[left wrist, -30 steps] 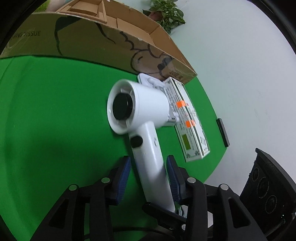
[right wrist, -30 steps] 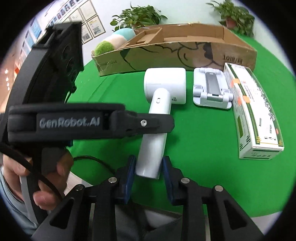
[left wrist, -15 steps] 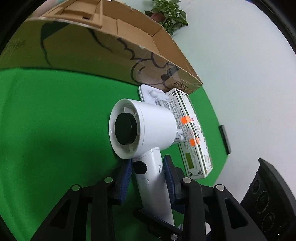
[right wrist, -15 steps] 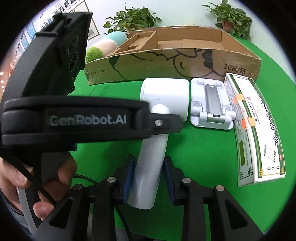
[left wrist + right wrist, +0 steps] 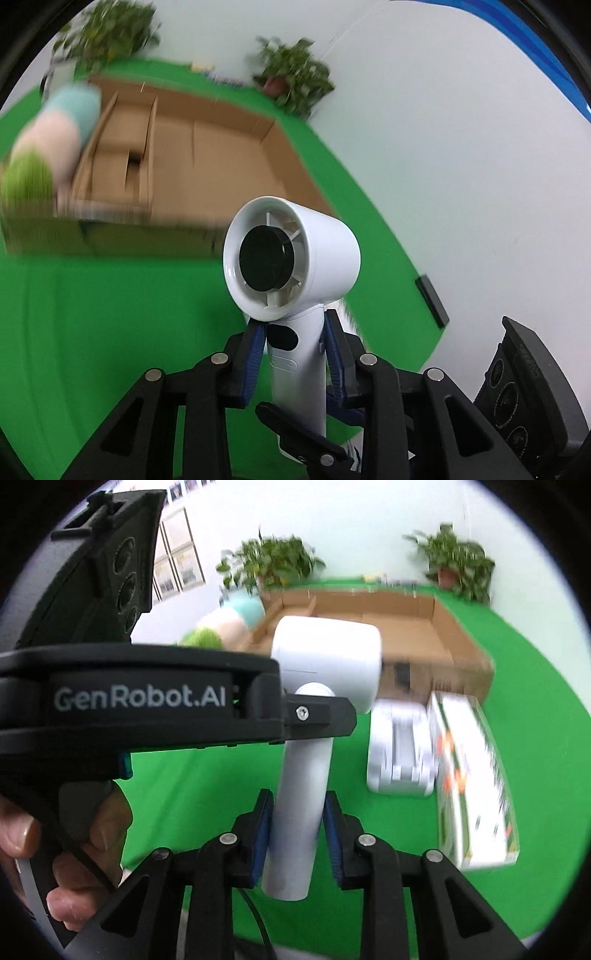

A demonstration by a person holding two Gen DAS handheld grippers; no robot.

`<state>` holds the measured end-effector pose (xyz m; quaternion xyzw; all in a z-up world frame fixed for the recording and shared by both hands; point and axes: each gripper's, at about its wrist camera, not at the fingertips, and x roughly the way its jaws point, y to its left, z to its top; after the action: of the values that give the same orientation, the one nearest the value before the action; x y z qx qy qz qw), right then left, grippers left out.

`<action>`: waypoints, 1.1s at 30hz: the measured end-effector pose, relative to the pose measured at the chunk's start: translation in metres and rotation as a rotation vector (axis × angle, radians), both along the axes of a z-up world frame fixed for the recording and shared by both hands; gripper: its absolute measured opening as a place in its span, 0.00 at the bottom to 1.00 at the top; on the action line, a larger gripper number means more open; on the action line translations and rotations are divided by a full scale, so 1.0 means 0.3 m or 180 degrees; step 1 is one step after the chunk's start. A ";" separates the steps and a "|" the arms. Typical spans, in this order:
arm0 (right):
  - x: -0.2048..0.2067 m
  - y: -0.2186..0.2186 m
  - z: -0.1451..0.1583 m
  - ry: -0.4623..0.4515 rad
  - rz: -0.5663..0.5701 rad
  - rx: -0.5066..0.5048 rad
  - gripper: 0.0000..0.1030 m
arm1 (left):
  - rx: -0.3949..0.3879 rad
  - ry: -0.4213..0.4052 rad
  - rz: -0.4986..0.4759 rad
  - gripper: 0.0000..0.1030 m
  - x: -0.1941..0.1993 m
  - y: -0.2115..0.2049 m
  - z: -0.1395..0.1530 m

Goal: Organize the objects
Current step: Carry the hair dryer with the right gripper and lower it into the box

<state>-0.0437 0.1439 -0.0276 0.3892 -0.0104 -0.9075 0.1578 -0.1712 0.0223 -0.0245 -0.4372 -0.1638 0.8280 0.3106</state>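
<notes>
Left wrist view showed the left hand-held gripper (image 5: 293,354) closing on the handle of the white hair dryer (image 5: 295,258), held at centre frame over the green worktop (image 5: 110,332). Right wrist view showed the right hand-held gripper (image 5: 297,834) likewise closing on the lower handle, the cardboard box (image 5: 424,627) behind at upper centre.

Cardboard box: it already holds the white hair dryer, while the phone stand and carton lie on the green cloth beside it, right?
No. The right wrist view shows the white hair dryer held outside the cardboard box; the phone stand and carton do lie on the green cloth.
</notes>
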 end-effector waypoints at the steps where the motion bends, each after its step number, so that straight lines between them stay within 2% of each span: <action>1: -0.018 -0.002 0.025 0.0069 0.0004 -0.0012 0.25 | -0.0017 0.0061 0.0012 0.27 -0.040 -0.016 0.045; 3: -0.057 -0.003 0.070 0.0174 0.0017 -0.0030 0.25 | -0.0059 0.0123 0.0022 0.27 -0.093 -0.023 0.103; 5: -0.101 0.000 0.114 0.0237 0.0040 -0.0062 0.25 | -0.0097 0.0191 0.0035 0.27 -0.087 0.117 0.155; 6: -0.145 -0.021 0.127 0.0265 0.0053 -0.0066 0.25 | -0.0128 0.0221 0.0031 0.27 -0.193 0.167 0.189; 8: -0.201 -0.030 0.156 0.0304 0.0074 -0.0067 0.25 | -0.0155 0.0237 0.0043 0.27 -0.266 0.157 0.257; 9: -0.233 -0.033 0.174 0.0310 0.0086 -0.0066 0.25 | -0.0175 0.0262 0.0039 0.27 -0.206 0.150 0.254; 11: -0.296 -0.037 0.206 0.0316 0.0104 -0.0071 0.25 | -0.0182 0.0248 0.0063 0.28 -0.289 0.146 0.307; 12: -0.329 -0.038 0.222 0.0319 0.0105 -0.0067 0.25 | -0.0199 0.0244 0.0063 0.28 -0.272 0.142 0.324; 15: -0.422 -0.039 0.250 0.0257 0.0138 -0.0100 0.25 | -0.0228 0.0175 0.0098 0.28 -0.387 0.133 0.349; 18: -0.486 -0.034 0.235 0.0167 0.0165 -0.0147 0.25 | -0.0307 0.0079 0.0133 0.28 -0.500 0.140 0.319; 23: -0.641 -0.009 0.141 -0.0109 0.0218 -0.0278 0.25 | -0.0490 -0.0236 0.0154 0.28 -0.666 0.161 0.161; 27: -0.721 0.012 0.031 -0.0376 0.0240 -0.0420 0.25 | -0.0605 -0.0457 0.0181 0.28 -0.708 0.154 0.025; 31: -0.784 0.028 -0.046 -0.0563 0.0256 -0.0530 0.25 | -0.0691 -0.0597 0.0206 0.28 -0.744 0.151 -0.041; 33: -0.767 0.018 -0.068 -0.0616 0.0259 -0.0566 0.25 | -0.0729 -0.0638 0.0227 0.28 -0.751 0.147 -0.065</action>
<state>-0.2738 0.1493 -0.0481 0.4595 -0.0901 -0.8541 0.2265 -0.3966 0.0665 -0.0439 -0.5441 -0.1138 0.8040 0.2112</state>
